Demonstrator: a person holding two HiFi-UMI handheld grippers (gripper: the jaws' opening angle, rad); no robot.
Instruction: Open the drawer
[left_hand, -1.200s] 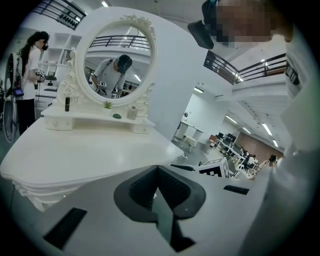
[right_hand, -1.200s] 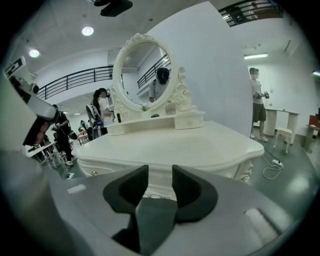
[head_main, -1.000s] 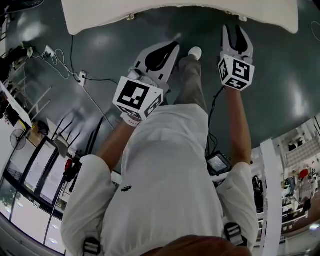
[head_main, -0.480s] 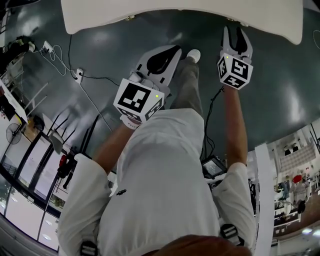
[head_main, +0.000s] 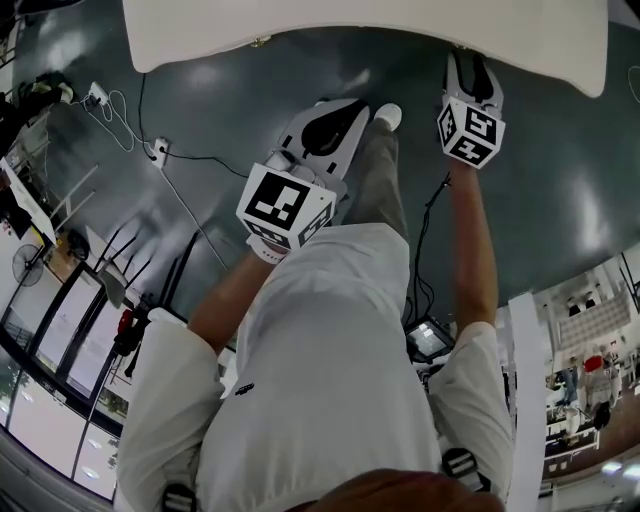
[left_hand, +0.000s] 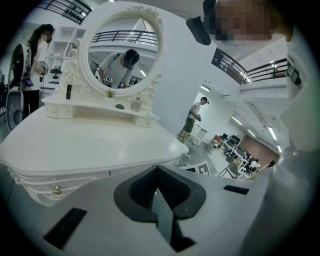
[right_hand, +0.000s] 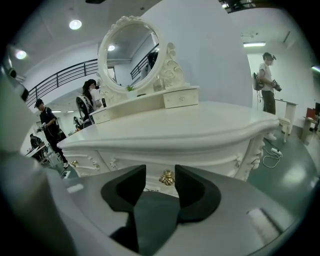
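Starting at the right claw (right_hand: 159, 171): jaws wide apart and just been opening further, with nothing pressed by the pads. The gold knob (right_hand: 166, 177) shows in the gap between them but sits beyond the tips, untouched. That knob is fixed on the drawer (right_hand: 200, 159), the carved white front right under the curved edge of the worktop (right_hand: 190, 125), facing this claw. Left claw (left_hand: 157, 169): pad tips meet, closed on nothing, pointed at the left end of the same worktop. A small knob (left_hand: 57, 190) sits low on that side, off its line. In the head view both claws are held out in front of the person over the dark floor (head_main: 200, 90), the right one with its tips at the worktop edge and the left one short of it. An oval mirror (right_hand: 131, 50) stands at the back of the worktop. Judgement: this is the reach step, grasp not yet made. The drawer looks like painted wood, rigid and probably light to moderate. It should slide straight out if pulled level and may jam if pulled skew. The only sensible hold is the gold knob, which is small, hard, smooth metal and likely slippery. Pads should close on both sides of it near the stem, then pull straight back. Paint around it could scratch.
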